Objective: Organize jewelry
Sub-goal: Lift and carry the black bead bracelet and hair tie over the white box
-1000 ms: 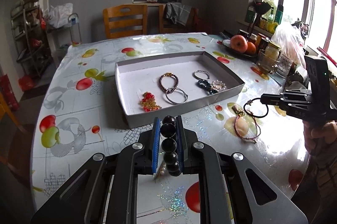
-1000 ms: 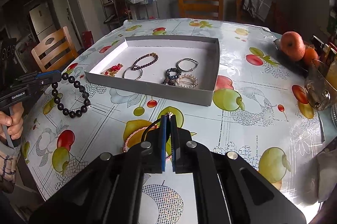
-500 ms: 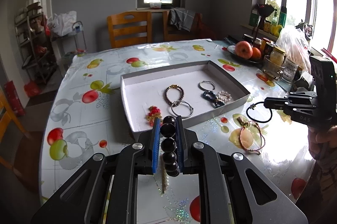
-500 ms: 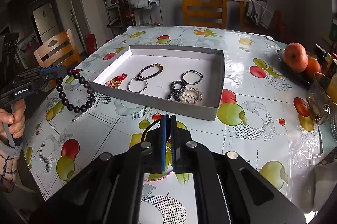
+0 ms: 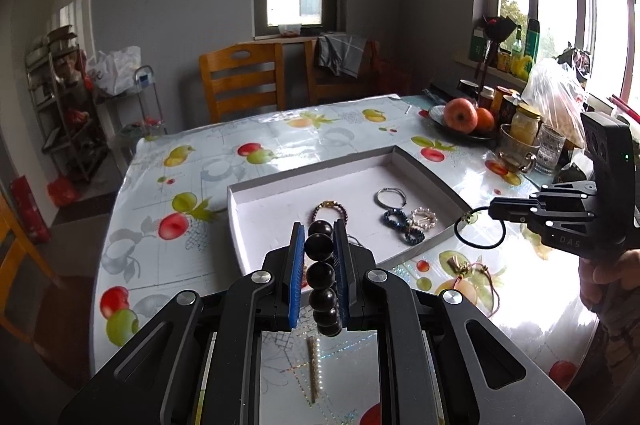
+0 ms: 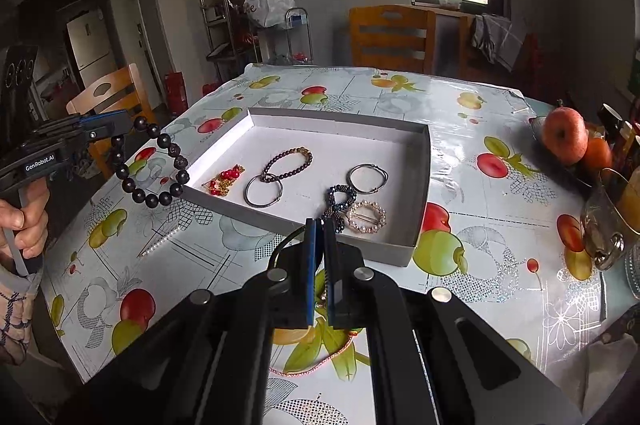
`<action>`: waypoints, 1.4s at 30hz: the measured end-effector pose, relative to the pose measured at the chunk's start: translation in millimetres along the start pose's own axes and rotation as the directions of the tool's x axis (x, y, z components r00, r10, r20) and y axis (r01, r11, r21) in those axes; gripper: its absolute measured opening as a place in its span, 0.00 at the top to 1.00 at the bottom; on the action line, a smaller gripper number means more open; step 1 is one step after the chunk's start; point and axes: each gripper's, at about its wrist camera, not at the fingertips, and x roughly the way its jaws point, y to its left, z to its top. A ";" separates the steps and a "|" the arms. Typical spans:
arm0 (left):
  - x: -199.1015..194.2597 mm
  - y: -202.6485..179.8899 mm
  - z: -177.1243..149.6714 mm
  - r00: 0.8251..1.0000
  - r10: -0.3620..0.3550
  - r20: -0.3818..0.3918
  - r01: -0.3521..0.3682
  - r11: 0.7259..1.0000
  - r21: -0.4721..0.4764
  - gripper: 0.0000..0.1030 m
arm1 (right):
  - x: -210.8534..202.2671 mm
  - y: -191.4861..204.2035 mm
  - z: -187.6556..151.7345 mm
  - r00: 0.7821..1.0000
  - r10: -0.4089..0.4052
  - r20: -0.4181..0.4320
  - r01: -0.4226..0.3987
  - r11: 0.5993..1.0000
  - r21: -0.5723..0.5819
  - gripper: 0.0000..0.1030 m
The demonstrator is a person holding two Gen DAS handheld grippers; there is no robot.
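My left gripper [image 5: 318,229] is shut on a black bead bracelet [image 5: 320,273], which hangs as a loop [image 6: 154,165] in the air just left of the tray's near-left corner. My right gripper [image 6: 319,225] is shut on a thin black hair tie [image 6: 280,245]; in the left wrist view the hair tie [image 5: 480,233] dangles off the tray's right side. The grey-walled white tray [image 6: 340,117] holds a red bead piece [image 6: 224,179], a brown bead bracelet [image 6: 286,161], two silver bangles, a dark blue beaded piece [image 6: 340,201] and a pearl ring [image 6: 366,217].
A pink cord bracelet [image 6: 316,365] and a thin pearl strand [image 6: 160,243] lie on the fruit-print tablecloth in front of the tray. A plate of fruit [image 6: 564,135], a glass cup [image 6: 608,221] and jars [image 5: 524,125] crowd the right edge. Wooden chairs stand behind the table.
Both grippers have risen above the table with their pieces still held. The bead bracelet and the hair tie now hang higher, and the tray sits lower and farther in both views.
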 end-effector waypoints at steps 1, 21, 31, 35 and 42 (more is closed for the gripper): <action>1.3 -1.1 2.6 1.000 0.001 0.002 -0.001 1.000 0.003 0.85 | 0.3 0.1 2.9 1.000 0.000 0.003 0.000 1.000 -0.003 0.96; 72.3 -1.2 46.4 0.998 0.005 -0.057 -0.007 1.000 -0.020 0.85 | 63.6 -26.2 59.2 1.000 0.006 -0.016 -0.005 0.999 0.038 0.96; 104.6 1.0 57.4 0.997 0.004 -0.081 -0.006 1.000 -0.027 0.85 | 89.8 -34.5 64.1 0.999 0.000 -0.045 0.003 0.999 0.052 0.96; 114.7 -0.8 60.5 0.996 0.004 -0.089 -0.006 1.000 -0.021 0.85 | 100.2 -33.7 69.3 0.998 -0.004 -0.062 0.007 0.999 0.044 0.96; 141.7 5.0 63.4 0.992 0.043 -0.119 -0.044 0.999 -0.007 0.85 | 135.8 -28.4 80.7 0.992 -0.023 -0.125 0.027 0.999 0.024 0.96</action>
